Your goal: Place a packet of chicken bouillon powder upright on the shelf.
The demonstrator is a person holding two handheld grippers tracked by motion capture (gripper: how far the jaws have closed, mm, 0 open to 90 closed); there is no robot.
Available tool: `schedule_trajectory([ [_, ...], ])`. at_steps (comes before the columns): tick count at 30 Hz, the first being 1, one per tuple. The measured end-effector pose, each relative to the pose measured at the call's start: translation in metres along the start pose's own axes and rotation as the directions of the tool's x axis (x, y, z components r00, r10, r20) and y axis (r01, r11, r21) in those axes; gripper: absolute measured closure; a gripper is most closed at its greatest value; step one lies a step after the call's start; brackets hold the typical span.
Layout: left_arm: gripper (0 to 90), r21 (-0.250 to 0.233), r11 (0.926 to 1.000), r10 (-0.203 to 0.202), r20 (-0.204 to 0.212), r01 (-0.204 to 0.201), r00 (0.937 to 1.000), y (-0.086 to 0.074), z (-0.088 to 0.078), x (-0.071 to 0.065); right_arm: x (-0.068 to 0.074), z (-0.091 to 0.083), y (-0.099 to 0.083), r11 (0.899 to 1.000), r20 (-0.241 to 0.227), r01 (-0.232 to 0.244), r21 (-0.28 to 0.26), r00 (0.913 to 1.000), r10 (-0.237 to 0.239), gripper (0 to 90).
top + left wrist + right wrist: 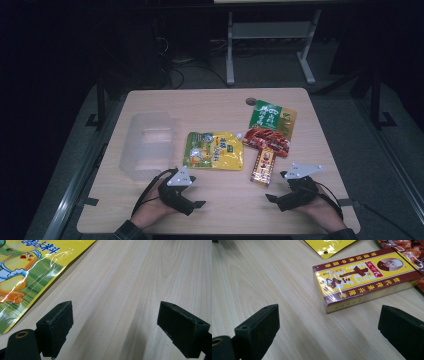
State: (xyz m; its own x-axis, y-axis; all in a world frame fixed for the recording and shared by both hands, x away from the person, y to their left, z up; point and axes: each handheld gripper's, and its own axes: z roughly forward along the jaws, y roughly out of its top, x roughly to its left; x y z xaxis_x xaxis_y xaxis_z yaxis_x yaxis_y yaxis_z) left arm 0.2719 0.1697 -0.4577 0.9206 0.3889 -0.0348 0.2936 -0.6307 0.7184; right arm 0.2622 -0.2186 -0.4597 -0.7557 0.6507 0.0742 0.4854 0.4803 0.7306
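On the table (215,102), the yellow pouch (214,150) lies flat near the middle and serves as the mark for everything else. Just left of the pouch stands a clear plastic bin (148,144), its near corner close to the left gripper (199,204), which a hand holds at the table's near edge, below the pouch's lower left corner. That gripper's jaws are spread wide with nothing between them; in the left gripper view the bare wood shows between the two black pads (57,327), and the pouch (30,272) with its cartoon chick lies ahead and to the left of them, apart from the pads. Right of the pouch, just beside its lower right corner, lies the box (264,166), a long red and yellow carton flat on the wood, its far end tucked under a red packet (268,140). Beyond the red packet a green packet (270,116) lies farther from the pouch, toward the table's far right. The right gripper (270,198) sits at the near edge, right of the pouch and near the box's near end, its jaws likewise spread and empty. From the right gripper view the box (364,277) lies ahead of the open pads (262,325), not touching them, with a corner of the pouch (329,246) beyond it.
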Motion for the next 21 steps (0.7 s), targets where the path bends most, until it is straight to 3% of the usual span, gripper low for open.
schedule_trajectory([
  [4,12.8,-0.006,0.9999,-0.011,0.007,0.011,0.9999,0.000,0.000,0.000,-0.001,-0.001,0.004,1.000,0.003,0.007,0.005,1.0000,-0.007,7.3],
  [9,12.8,-0.007,1.0000,-0.006,0.016,0.006,0.9998,0.000,0.001,-0.001,-0.004,-0.002,0.022,1.000,0.001,-0.003,-0.003,1.0000,0.003,18.7],
  [12,12.9,-0.009,0.9999,-0.006,0.018,0.006,0.9998,0.000,0.001,-0.001,-0.004,0.001,0.031,1.000,-0.023,0.000,-0.006,0.9997,-0.001,26.0],
  [15,13.0,-0.010,0.9999,-0.008,0.020,0.008,0.9998,0.001,0.001,-0.001,-0.005,0.006,0.042,1.000,-0.035,0.001,-0.009,0.9994,-0.002,40.1],
  [16,13.1,-0.013,0.9999,-0.006,0.021,0.006,0.9998,0.001,0.001,-0.001,-0.006,0.010,0.050,1.000,-0.041,0.006,-0.015,0.9991,-0.006,52.1],
  [18,13.1,-0.010,0.9999,-0.004,0.021,0.005,0.9998,0.001,0.000,-0.002,-0.007,0.016,0.058,1.000,-0.030,0.019,-0.008,0.9994,-0.019,62.8],
  [19,13.1,-0.011,0.9999,-0.003,0.021,0.003,0.9998,0.001,0.001,-0.002,-0.007,0.016,0.058,1.000,-0.030,0.019,-0.008,0.9994,-0.019,62.8],
  [21,13.1,-0.009,1.0000,0.003,0.020,-0.002,0.9998,0.001,0.000,-0.002,-0.008,0.023,0.066,0.999,-0.030,0.034,-0.004,0.9990,-0.034,72.1],
])
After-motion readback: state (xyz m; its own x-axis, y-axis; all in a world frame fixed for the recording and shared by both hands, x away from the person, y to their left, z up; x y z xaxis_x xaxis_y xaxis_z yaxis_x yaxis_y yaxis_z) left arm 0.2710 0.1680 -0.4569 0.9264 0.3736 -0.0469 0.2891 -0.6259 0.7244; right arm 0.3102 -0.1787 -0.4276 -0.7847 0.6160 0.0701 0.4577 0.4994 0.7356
